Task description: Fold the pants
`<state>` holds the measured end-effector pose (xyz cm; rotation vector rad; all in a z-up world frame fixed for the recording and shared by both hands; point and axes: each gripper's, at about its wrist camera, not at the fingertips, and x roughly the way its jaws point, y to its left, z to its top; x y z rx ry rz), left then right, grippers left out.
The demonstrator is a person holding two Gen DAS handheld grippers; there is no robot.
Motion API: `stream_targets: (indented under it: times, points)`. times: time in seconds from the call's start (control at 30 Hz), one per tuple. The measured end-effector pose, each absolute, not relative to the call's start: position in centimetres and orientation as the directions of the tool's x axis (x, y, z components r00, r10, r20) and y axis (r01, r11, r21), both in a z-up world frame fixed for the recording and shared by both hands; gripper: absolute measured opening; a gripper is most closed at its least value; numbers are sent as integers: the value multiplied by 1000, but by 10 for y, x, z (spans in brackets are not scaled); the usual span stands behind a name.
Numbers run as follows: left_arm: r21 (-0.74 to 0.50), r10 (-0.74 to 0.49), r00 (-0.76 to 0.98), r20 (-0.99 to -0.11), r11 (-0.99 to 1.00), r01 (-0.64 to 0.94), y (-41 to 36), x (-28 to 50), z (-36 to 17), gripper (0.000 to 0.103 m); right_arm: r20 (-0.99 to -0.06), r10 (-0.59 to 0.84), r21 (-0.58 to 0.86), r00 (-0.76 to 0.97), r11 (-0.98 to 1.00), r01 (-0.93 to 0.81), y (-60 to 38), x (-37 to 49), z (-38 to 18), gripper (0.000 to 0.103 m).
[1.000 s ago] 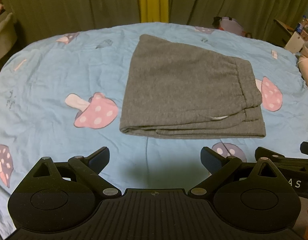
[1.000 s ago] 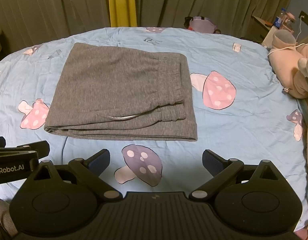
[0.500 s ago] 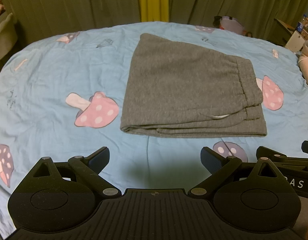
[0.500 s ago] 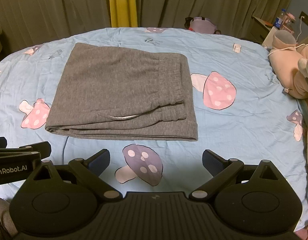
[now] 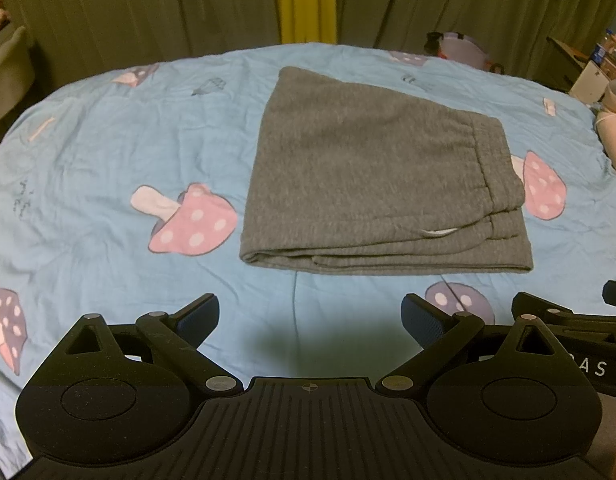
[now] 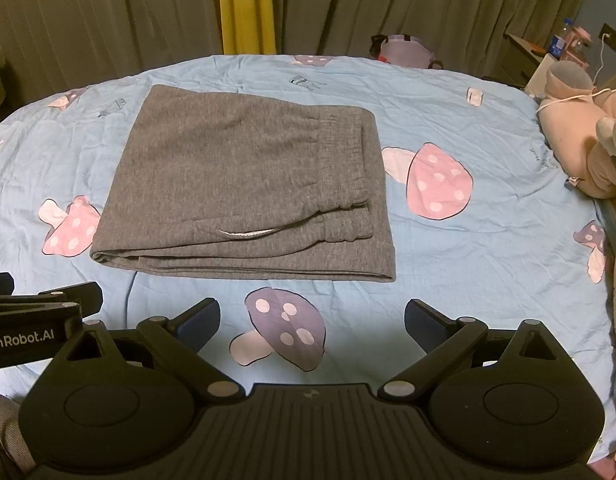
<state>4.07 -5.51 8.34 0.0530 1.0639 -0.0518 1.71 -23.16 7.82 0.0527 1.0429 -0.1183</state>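
Grey pants [image 5: 372, 176] lie folded into a flat rectangle on the blue mushroom-print bed sheet [image 5: 107, 152], waistband to the right, a white drawstring showing near the front. They also show in the right wrist view [image 6: 243, 188]. My left gripper [image 5: 310, 316] is open and empty, held above the sheet in front of the pants. My right gripper [image 6: 312, 320] is open and empty, also in front of the pants. Each gripper's side shows at the other view's edge.
A plush toy [image 6: 588, 144] with a white cable lies at the bed's right edge. A bag [image 6: 404, 52] sits behind the bed. Dark curtains [image 6: 388, 0] with a yellow strip hang behind. A nightstand with bottles [image 6: 564, 48] stands at the far right.
Both grippers have drifted slightly; the pants sit a touch lower in the left wrist view. The pants have not moved on the bed. Both stay open.
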Motion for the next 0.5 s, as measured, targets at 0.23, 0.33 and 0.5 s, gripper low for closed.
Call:
stream_targets:
  times: [0.23, 0.33, 0.5]
  points:
    - [18, -17, 484, -875, 997, 69, -56, 40, 83, 100, -865, -73, -12, 497, 992, 124, -233, 17, 78, 99]
    - [17, -18, 484, -875, 997, 69, -55, 40, 83, 100, -865, -73, -13, 497, 992, 122, -233, 17, 78, 99]
    - [18, -19, 484, -875, 997, 70, -55, 40, 83, 100, -865, -73, -13, 497, 992, 124, -233, 17, 78, 99]
